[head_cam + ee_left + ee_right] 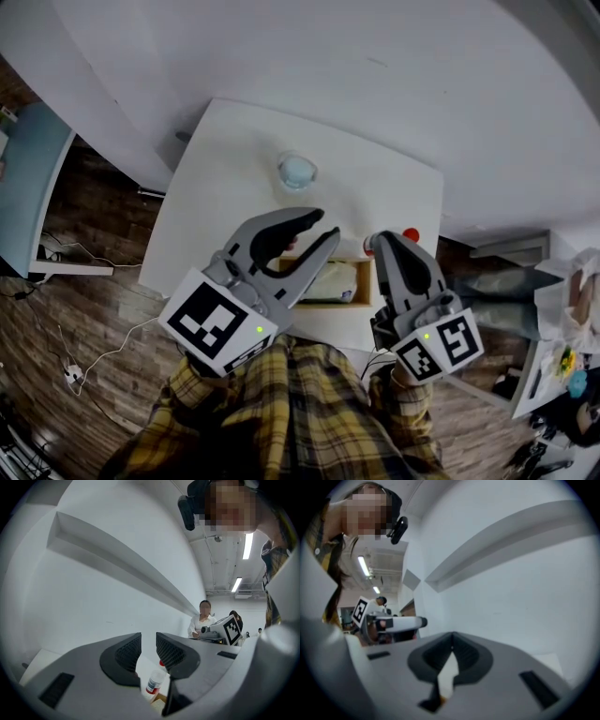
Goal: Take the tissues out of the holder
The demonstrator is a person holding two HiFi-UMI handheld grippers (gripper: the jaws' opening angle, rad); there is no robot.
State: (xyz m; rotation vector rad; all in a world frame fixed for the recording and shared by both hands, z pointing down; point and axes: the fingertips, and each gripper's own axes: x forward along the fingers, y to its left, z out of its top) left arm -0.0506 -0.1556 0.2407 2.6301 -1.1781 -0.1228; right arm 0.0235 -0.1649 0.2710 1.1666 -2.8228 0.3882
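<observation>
I hold my left gripper (327, 223) with jaws apart and empty just above the holder (364, 281), ready for the tissues (333, 281), while my right gripper (375, 242) idles alongside, jaws together.

No legible text anywhere. Bottle (154, 681), seen just below the left fingers (129, 652): label with blue print and a red band, too small to read. Marker cubes (214, 323) (441, 347) behind the fingers: black-and-white square patterns only, no letters or digits.
</observation>
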